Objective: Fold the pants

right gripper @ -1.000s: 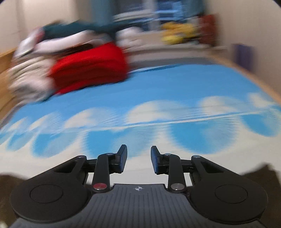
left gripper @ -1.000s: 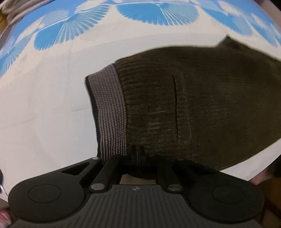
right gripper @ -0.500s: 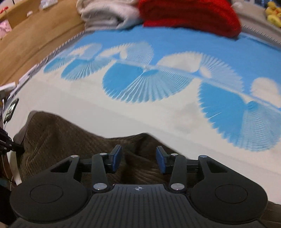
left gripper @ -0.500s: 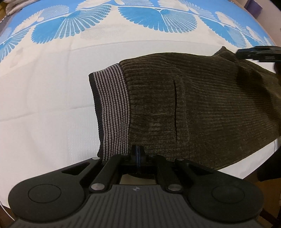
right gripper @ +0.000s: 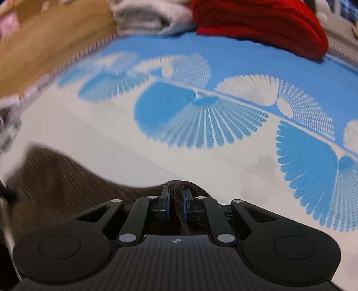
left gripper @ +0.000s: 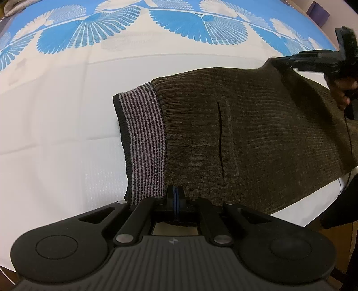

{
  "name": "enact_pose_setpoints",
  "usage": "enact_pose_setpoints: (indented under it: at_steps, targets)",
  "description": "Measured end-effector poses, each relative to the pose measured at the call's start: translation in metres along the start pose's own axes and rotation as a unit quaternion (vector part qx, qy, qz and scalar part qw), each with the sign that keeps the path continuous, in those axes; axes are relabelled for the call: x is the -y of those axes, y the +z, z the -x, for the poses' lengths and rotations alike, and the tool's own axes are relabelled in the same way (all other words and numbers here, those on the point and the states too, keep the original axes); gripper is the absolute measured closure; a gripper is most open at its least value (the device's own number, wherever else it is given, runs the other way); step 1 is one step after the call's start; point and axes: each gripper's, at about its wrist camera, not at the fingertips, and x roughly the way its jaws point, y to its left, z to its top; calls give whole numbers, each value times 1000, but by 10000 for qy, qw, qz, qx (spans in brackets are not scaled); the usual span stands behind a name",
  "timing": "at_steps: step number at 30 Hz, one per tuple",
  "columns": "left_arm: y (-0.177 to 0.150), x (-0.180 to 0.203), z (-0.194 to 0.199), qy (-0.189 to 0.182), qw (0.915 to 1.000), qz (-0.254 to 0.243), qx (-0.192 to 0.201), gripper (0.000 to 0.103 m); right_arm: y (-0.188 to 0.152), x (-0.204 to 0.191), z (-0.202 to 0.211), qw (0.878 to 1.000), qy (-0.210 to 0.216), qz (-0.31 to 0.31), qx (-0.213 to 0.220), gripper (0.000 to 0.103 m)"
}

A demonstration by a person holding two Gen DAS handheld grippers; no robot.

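Your right fingers (right gripper: 176,202) have just closed on a bunched edge of the pants (left gripper: 257,138), far side from the striped waistband (left gripper: 143,143); half a sec ago they stood apart above it. Left fingers (left gripper: 175,197) fully shut, pinching the near edge by the waistband. Both edges gripped, so fold can prob start. Count: 1 pants, flat on the bed (left gripper: 56,125); 2 grippers; red pile (right gripper: 257,24) & pale pile (right gripper: 147,15) beyond.

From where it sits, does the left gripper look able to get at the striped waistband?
Probably yes. The left gripper is shut at the near edge of the pants, right beside the striped waistband, with nothing lying between. It would have to open first.
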Motion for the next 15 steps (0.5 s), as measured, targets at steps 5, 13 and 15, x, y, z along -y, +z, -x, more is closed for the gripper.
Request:
enact_pose_setpoints:
  at_steps: [5,13,15]
  targets:
    - [4,7,-1,145,9998,-76,-58,101,-1,10,1,9913,-1315,-41,88,74]
    - [11,17,4,279,9996,-107,11,98,-23,71,75,9907,-735,-1042,473,74]
    - [13,21,6,304,9994,-156,54,95,-37,64,85,9975,-160,-604,340,74]
